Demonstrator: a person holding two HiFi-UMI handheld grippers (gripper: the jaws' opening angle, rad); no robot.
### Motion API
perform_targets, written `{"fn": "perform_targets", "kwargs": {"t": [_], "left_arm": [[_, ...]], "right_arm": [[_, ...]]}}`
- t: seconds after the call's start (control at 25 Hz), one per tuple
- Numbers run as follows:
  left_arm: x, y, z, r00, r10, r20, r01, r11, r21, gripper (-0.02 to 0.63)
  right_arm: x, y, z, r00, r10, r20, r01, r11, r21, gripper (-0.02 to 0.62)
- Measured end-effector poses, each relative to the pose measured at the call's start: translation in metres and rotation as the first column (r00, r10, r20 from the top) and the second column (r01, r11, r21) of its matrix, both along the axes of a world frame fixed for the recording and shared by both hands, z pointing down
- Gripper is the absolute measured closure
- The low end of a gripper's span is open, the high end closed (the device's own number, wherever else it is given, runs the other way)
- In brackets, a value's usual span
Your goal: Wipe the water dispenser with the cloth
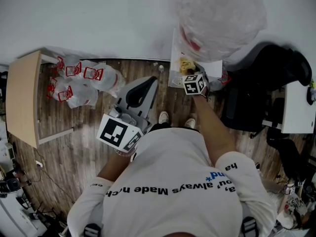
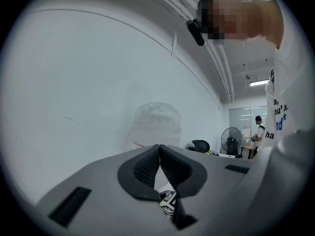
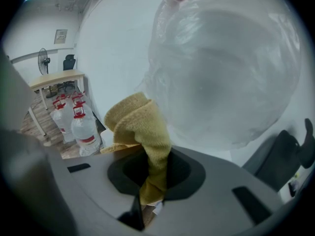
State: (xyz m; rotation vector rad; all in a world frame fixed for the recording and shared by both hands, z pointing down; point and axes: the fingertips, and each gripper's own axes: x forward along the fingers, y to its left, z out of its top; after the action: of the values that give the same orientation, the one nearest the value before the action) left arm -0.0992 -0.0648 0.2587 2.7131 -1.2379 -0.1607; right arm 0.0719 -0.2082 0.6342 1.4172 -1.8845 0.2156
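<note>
Right gripper (image 3: 153,168) is clamping the cloth (image 3: 140,124). Left gripper (image 2: 159,156) is sitting closed, empty. Bagged bottle (image 1: 219,19) at 1 o'clock is hiding most of the dispenser (image 1: 176,58).

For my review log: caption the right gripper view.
Right hand-held gripper shut on yellow cloth, facing plastic-wrapped dispenser bottle.

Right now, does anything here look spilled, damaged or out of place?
Nothing stands out. The right gripper is shut on the yellow cloth beside the bag-covered bottle; the left gripper is shut and empty. Spare water bottles stand on the floor by the table, with no puddle showing.
</note>
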Motion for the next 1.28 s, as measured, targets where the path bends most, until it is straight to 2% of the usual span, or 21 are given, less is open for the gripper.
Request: {"fn": "perform_targets", "kwargs": {"t": [0.92, 1.0, 1.12, 1.28], "left_arm": [[-0.001, 0.0, -0.003, 1.0, 0.007, -0.005, -0.007, 1.0, 0.007, 0.586], [0.0, 0.001, -0.004, 1.0, 0.009, -0.006, -0.009, 1.0, 0.01, 0.586], [0.003, 0.001, -0.005, 1.0, 0.014, -0.005, -0.014, 1.0, 0.011, 0.586], [0.008, 0.001, -0.007, 1.0, 0.019, -0.007, -0.019, 1.0, 0.014, 0.586]], "right_arm": [[-0.001, 0.009, 0.001, 1.0, -0.012, -0.006, 0.012, 1.0, -0.003, 0.537], [-0.001, 0.009, 0.001, 1.0, -0.014, 0.01, 0.014, 1.0, -0.016, 0.537], [0.001, 0.01, -0.002, 0.995, 0.007, 0.097, -0.003, 0.999, -0.042, 0.534], [0.011, 0.007, -0.02, 0.993, 0.031, 0.116, -0.033, 0.999, 0.011, 0.534]]}}
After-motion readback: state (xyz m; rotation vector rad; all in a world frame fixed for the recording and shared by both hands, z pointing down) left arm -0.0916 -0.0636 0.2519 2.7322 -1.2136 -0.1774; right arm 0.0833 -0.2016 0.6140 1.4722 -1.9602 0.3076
